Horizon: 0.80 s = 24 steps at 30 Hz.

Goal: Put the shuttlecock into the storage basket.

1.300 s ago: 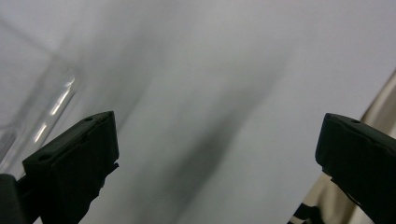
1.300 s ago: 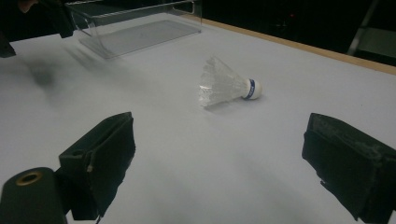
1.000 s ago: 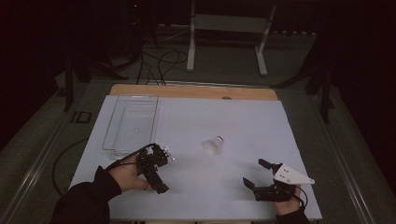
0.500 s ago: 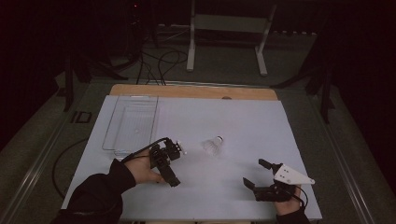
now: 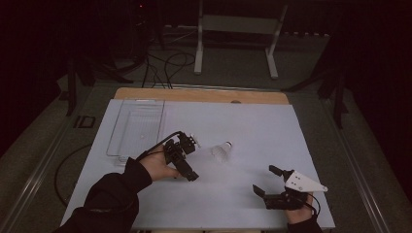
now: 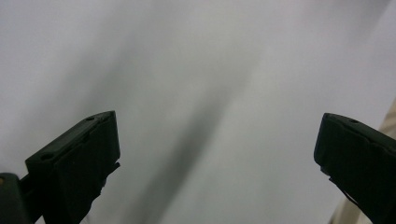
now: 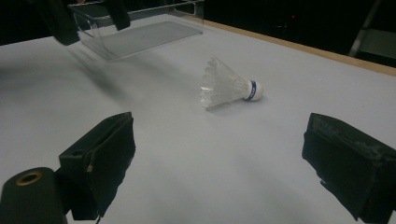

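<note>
Shuttlecock (image 5: pixel 222 150) lies on its side mid-table, untouched, nothing done. Left gripper (image 5: pixel 187 158) hangs just beside it, jaws wide apart; right gripper (image 5: pixel 266 182) waits near, jaws apart too.

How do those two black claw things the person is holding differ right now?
The left gripper is lifted off the white table and tilted, beside the shuttlecock; the right gripper sits low near the table's front edge, farther from it. The right gripper carries a pale three-cornered plate on top; the left gripper shows none. Both have black jaws spread wide with nothing between them.
</note>
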Each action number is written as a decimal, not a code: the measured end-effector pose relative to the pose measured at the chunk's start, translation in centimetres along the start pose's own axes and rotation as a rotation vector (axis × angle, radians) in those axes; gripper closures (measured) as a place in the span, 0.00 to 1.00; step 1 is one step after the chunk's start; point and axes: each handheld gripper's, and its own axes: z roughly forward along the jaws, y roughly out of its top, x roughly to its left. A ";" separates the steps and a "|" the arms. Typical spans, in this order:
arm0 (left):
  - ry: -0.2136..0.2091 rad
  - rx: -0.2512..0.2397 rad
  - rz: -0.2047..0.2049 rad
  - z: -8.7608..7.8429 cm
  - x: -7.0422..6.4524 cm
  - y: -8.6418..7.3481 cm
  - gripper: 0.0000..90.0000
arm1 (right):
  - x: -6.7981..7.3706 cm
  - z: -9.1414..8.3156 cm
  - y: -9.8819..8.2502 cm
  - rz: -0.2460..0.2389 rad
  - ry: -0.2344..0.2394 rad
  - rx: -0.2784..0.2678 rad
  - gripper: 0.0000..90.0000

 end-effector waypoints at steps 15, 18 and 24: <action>0.011 -0.047 -0.006 0.5 0.3 2.6 0.01 | 0.1 0.0 0.0 0.003 0.009 -0.002 0.10; 0.023 -0.047 -0.011 0.7 0.5 3.2 0.01 | 0.0 0.0 0.1 0.001 0.010 -0.004 0.10; 0.029 -0.065 -0.006 1.0 0.5 4.3 0.01 | 0.0 0.0 0.0 0.004 0.014 -0.006 0.10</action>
